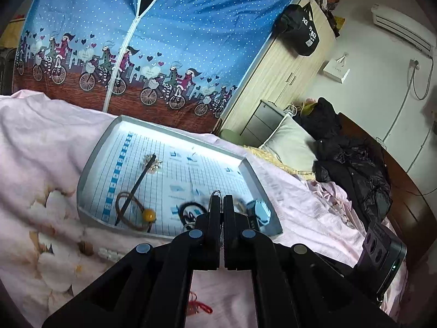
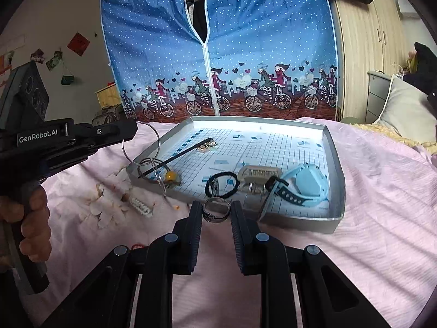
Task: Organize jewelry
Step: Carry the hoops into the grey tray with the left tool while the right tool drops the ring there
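A silver tray [image 2: 337, 164] lined with grid paper lies on the pink bedspread. It holds a light blue watch [image 2: 306, 183], a black hair tie [image 2: 207, 188], a metal clip [image 2: 258, 176], a black hair stick [image 2: 180, 154] and a cord with an amber bead [image 2: 171, 175]. My right gripper [image 2: 216, 207] is shut on a silver ring [image 2: 215, 210], just in front of the tray's near rim. My left gripper [image 2: 131, 134] is shut on a large silver hoop [image 2: 159, 142] with smaller rings hanging from it, over the tray's left corner. In the left wrist view the left gripper [image 1: 221, 198] shows only a sliver of wire at its tips.
A white beaded bracelet [image 2: 140, 205] and a red cord [image 1: 202, 304] lie on the bedspread left of the tray. A blue fabric wardrobe [image 2: 218, 54] stands behind the bed, with a pillow [image 2: 407, 109] and dark clothes [image 1: 352, 164] to the right. A hand [image 2: 32, 218] holds the left gripper's handle.
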Tool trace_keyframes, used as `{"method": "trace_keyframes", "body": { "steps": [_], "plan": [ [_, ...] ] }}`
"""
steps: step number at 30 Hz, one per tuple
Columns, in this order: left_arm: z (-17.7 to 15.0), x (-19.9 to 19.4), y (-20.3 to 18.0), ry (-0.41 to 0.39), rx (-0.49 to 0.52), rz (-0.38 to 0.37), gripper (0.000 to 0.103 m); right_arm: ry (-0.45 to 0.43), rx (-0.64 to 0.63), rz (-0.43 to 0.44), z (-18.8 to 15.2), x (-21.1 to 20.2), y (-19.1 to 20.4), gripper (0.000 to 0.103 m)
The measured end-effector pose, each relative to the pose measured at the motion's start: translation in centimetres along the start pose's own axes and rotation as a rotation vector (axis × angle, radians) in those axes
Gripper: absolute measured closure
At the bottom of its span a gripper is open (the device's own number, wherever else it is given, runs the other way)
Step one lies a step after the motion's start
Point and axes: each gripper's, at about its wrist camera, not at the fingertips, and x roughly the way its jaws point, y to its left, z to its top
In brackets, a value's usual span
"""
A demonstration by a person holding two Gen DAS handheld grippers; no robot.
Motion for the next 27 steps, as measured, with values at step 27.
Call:
{"method": "trace_keyframes", "body": {
  "steps": [27],
  "plan": [
    [-1.4,6.2,6.3,0.195,-0.076,0.177,0.099,0.117,0.030,-0.104,1.0,7.6,-0.4,0.070]
  ]
}}
